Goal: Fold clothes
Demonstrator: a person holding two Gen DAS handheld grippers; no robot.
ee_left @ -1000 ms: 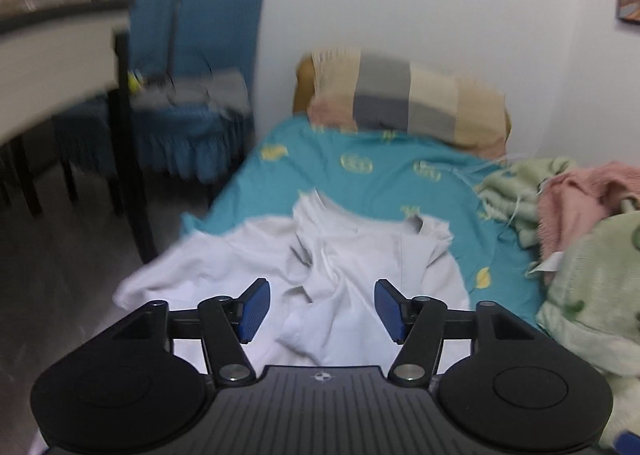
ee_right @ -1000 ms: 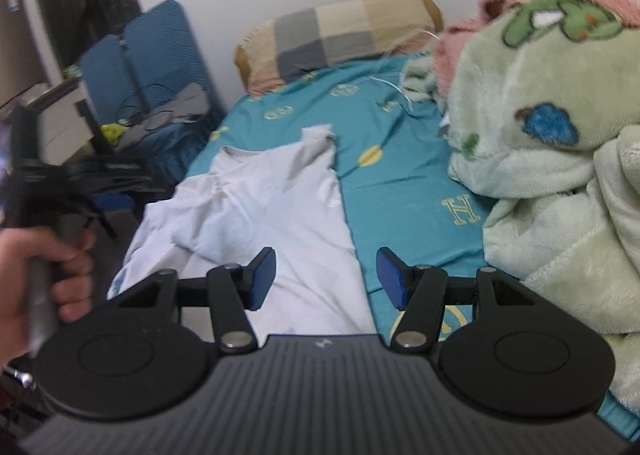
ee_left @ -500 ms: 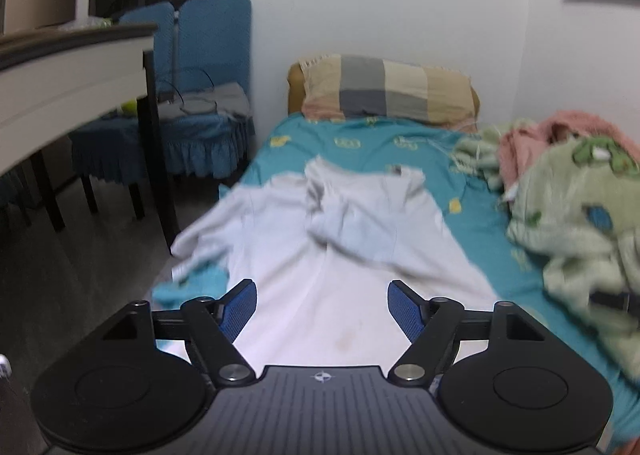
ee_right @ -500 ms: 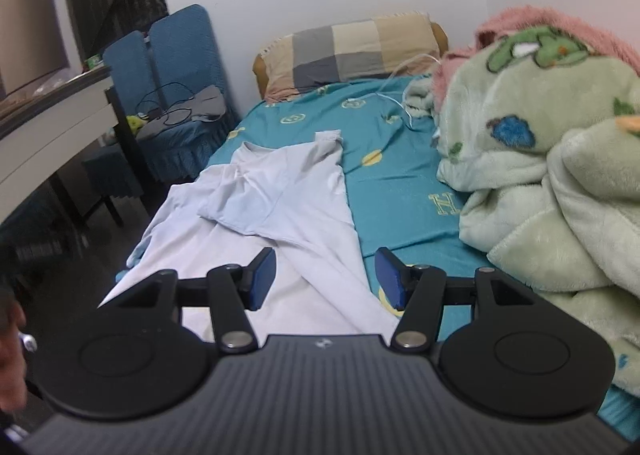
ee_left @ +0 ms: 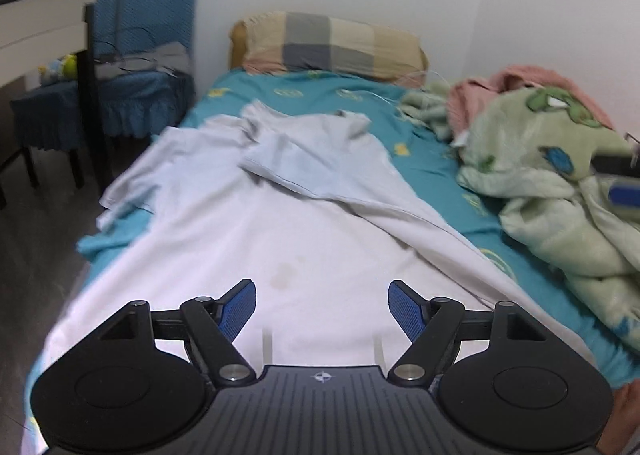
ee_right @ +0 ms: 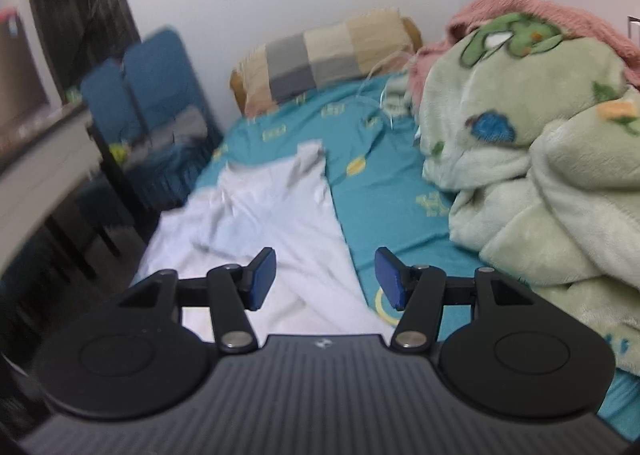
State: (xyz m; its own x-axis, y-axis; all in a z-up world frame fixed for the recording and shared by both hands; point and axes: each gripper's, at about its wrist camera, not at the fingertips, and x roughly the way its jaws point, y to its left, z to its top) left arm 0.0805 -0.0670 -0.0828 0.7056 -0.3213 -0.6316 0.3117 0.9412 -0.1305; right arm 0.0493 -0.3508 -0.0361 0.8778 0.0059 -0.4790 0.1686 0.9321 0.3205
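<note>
1. My left gripper (ee_left: 322, 305) has its blue pads spread wide with nothing between them; it hangs over the near end of the white shirt (ee_left: 280, 223).
2. My right gripper (ee_right: 325, 275) is also spread apart and empty, above the shirt's right edge where it meets the teal sheet (ee_right: 384, 183).
3. The shirt lies lengthwise on the bed, its collar end toward the checked pillow (ee_left: 328, 43). One sleeve is flopped across the chest, and the left side hangs over the bed edge.
4. A faint stain shows on the cloth just ahead of my left pads.
5. A heap of green blanket (ee_right: 540, 159) fills the right side of the bed, apart from the shirt, with a pink blanket (ee_left: 528, 83) behind it.
6. Blue chairs (ee_left: 148, 47) stand left of the bed beside a desk (ee_left: 40, 27).
</note>
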